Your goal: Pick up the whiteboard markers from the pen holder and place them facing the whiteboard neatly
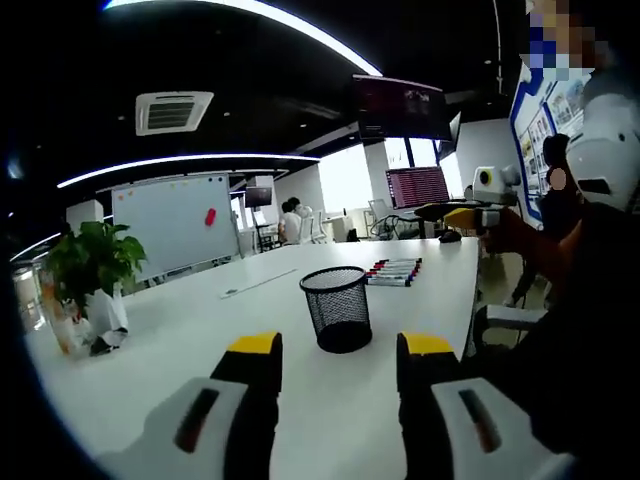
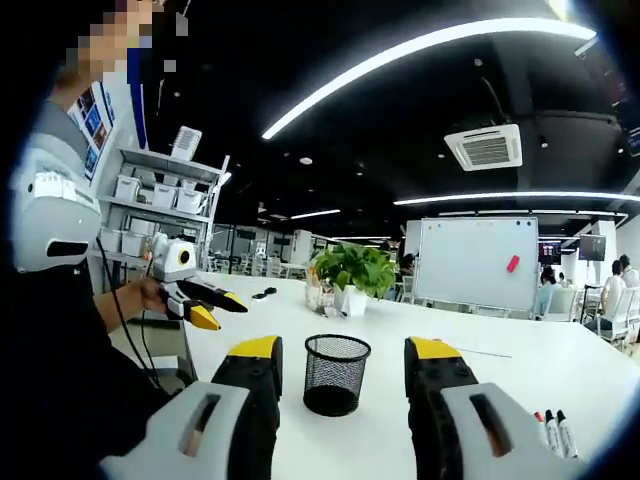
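Note:
A black mesh pen holder (image 1: 337, 308) (image 2: 335, 372) stands upright on the white table (image 1: 200, 340) (image 2: 560, 370), and I see nothing in it. Several whiteboard markers (image 1: 395, 272) lie side by side in a row beyond it; three of them (image 2: 553, 432) show at the lower right of the right gripper view. My left gripper (image 1: 341, 345) is open, its jaws either side of the holder and short of it. My right gripper (image 2: 345, 350) is open too, with nothing held. The right gripper (image 1: 455, 213) comes in from the right, in a person's hand. The left gripper (image 2: 222, 308) enters from the left, jaws apart.
A whiteboard (image 1: 175, 225) (image 2: 470, 262) with a red magnet stands beyond the table's far side. A potted plant (image 1: 95, 262) (image 2: 352, 268) sits on the table near it. Chairs and seated people (image 1: 292, 222) are behind. A person (image 1: 590, 300) stands close by the table edge.

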`<state>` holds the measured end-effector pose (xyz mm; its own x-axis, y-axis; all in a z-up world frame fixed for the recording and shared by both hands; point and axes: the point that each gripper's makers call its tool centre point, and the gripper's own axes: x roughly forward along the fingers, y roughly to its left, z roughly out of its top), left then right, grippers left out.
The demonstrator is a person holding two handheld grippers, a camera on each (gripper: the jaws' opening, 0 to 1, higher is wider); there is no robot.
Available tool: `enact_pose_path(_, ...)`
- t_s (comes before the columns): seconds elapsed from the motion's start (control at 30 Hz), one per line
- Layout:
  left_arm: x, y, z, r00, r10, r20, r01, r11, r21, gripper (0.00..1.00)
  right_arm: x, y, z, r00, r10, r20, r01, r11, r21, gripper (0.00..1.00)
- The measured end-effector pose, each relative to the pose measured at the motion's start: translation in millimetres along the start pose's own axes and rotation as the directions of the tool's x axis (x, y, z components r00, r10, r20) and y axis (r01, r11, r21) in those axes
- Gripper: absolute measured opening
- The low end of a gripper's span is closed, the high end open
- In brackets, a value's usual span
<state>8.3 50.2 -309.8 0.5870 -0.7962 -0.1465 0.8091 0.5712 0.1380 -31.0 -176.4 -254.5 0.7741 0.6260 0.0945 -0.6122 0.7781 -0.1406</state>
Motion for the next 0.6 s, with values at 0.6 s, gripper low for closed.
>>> enact_pose_path(0.6,-8,8.3,10.1,0.999,0.035,0.034,-0.035,0.999,-0.008,0.46,-2,-6,-2.3,1.000,-0.019,0.005,0.019,0.999,0.047,0.55)
